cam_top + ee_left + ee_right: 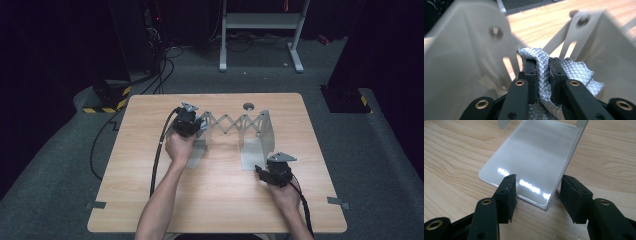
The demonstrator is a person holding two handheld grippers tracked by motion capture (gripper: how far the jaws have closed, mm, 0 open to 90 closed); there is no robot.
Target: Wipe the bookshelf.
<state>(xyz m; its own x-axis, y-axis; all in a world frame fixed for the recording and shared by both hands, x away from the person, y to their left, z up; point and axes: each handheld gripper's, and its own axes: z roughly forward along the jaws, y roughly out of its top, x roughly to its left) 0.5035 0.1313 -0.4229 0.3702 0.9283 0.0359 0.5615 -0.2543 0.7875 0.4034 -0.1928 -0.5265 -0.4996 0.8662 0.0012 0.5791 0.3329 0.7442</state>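
Left claw [542,75] pinches grey quilted cloth [541,62] inside folding rack [461,50].

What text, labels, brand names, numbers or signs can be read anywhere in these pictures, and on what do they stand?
None: no readable text in any view.
Grey quilted cloth pinched in the left gripper: woven pattern, no lettering.
White folding rack: bare, rivets, no markings.
Its glossy base plate before the right gripper: glare only.
Wooden table: bare grain.
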